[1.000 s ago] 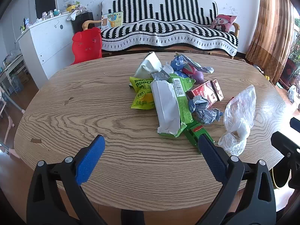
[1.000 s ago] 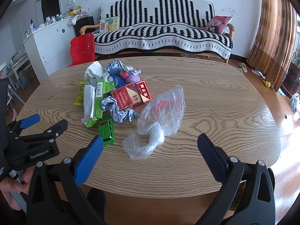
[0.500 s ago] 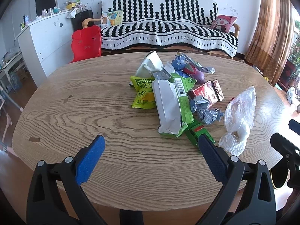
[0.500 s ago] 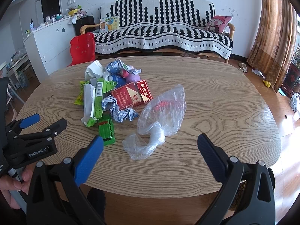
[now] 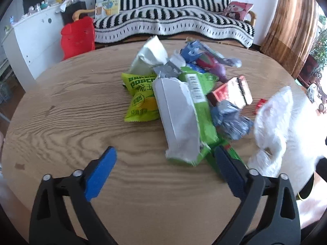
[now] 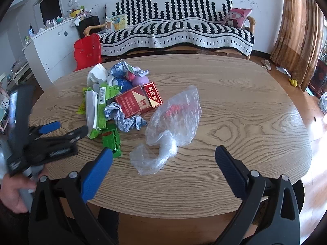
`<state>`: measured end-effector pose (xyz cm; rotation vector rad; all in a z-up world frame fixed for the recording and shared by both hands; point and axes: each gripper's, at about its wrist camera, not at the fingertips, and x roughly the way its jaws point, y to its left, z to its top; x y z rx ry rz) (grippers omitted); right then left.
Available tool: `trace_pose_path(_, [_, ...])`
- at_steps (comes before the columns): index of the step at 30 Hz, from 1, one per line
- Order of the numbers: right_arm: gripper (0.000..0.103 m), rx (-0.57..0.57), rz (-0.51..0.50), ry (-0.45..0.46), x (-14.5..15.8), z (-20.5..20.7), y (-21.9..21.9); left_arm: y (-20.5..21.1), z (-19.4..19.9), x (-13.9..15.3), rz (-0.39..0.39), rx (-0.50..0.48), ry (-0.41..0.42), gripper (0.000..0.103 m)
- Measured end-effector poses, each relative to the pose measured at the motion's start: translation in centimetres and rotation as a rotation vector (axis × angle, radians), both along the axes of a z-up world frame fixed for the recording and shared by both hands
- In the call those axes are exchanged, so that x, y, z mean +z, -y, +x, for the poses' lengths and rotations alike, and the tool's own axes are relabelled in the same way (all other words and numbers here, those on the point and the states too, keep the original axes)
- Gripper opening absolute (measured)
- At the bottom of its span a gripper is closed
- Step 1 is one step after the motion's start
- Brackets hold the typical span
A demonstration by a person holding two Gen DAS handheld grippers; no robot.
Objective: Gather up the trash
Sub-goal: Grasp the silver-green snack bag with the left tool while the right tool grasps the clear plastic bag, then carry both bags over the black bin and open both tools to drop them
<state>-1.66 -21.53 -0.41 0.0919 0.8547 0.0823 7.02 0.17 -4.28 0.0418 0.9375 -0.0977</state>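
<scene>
Trash heap point(image 6: 122, 100) on wooden counter point(image 6: 235, 106): silver-and-green wrapper point(image 5: 184, 118), yellow-green popcorn bag point(image 5: 141, 98) left of wrapper, red cigarette packs point(image 6: 139, 100) right of wrapper, crumpled foil point(image 6: 124, 118) and green box point(image 6: 111, 140) at wrapper's near end. Clear plastic bag point(image 6: 175, 122) right of heap, apart from it. Left gripper point(image 5: 163, 171) now closer to wrapper than a moment ago, fingers spread wide, empty. Right gripper point(image 6: 163, 163) hovering low before plastic bag, fingers apart.
</scene>
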Motion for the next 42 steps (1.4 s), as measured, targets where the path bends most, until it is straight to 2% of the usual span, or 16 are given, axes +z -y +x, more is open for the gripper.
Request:
trace_pose_path(4, [0.097,-0.003,-0.007,-0.006,-0.4,0.2,0.4,-1.0,2.6,-1.5,-0.090,0.043,-0.058,0.088])
trace_pose_path(8, [0.097,-0.012,-0.004,-0.024,-1.1,0.9,1.0,-0.9,3.4,-2.2,-0.104,0.023,-0.054,0.081])
trace_pose_path(11, [0.097,-0.020,0.022,-0.049,-1.7,1.6,1.6,-0.3,3.3,-2.0,-0.128,-0.036,-0.044,0.056])
trace_pose_path(12, [0.097,-0.023,0.029,-0.060,-2.1,1.9,1.8,-0.1,3.2,-1.9,-0.144,-0.059,-0.047,0.042])
trace_pose_path(17, [0.097,-0.032,0.031,-0.107,-3.7,3.4,1.8,0.4,2.7,-1.0,-0.112,-0.071,-0.032,0.039])
trace_pose_path(23, [0.096,-0.033,0.009,-0.166,-5.3,6.5,0.7,-0.9,-0.2,2.5,-0.076,-0.052,0.046,0.038])
trace_pose_path(26, [0.086,-0.039,-0.004,-0.221,-6.8,8.2,0.2,-0.8,-1.3,3.7,-0.052,-0.062,0.088,0.038])
trace_pose_path(27, [0.077,-0.039,-0.011,-0.234,-7.3,8.6,0.1,-0.6,-1.6,3.9,-0.033,-0.067,0.097,0.038])
trace_pose_path(28, [0.059,-0.028,-0.014,-0.253,-8.0,8.9,-0.1,-0.3,-1.6,4.1,-0.027,-0.074,0.098,0.038])
trace_pose_path(29, [0.051,-0.032,-0.035,-0.240,-7.9,8.8,-0.3,0.0,-1.7,4.3,-0.034,-0.080,0.094,0.038])
trace_pose_path(30, [0.027,-0.025,-0.042,-0.225,-7.4,8.6,-0.2,0.3,-1.8,4.6,-0.046,-0.086,0.091,0.038])
trace_pose_path(32, [0.025,-0.009,0.013,-0.196,-6.3,8.0,0.5,1.2,-2.1,5.4,-0.065,-0.103,0.102,0.038])
trace_pose_path(36, [0.024,-0.024,-0.005,-0.072,-2.7,5.3,3.7,5.2,-2.5,6.3,-0.086,-0.172,0.124,0.038])
trace_pose_path(38, [0.024,-0.054,0.002,-0.040,-1.5,4.1,6.2,7.9,-2.8,6.5,-0.082,-0.213,0.135,0.038])
trace_pose_path(41, [0.024,-0.162,-0.014,0.009,-0.3,1.3,12.6,12.7,-3.6,6.5,-0.092,-0.301,0.139,0.038])
trace_pose_path(42, [0.024,-0.232,-0.026,0.023,-0.3,-0.2,16.0,14.6,-4.0,6.4,-0.099,-0.336,0.135,0.038])
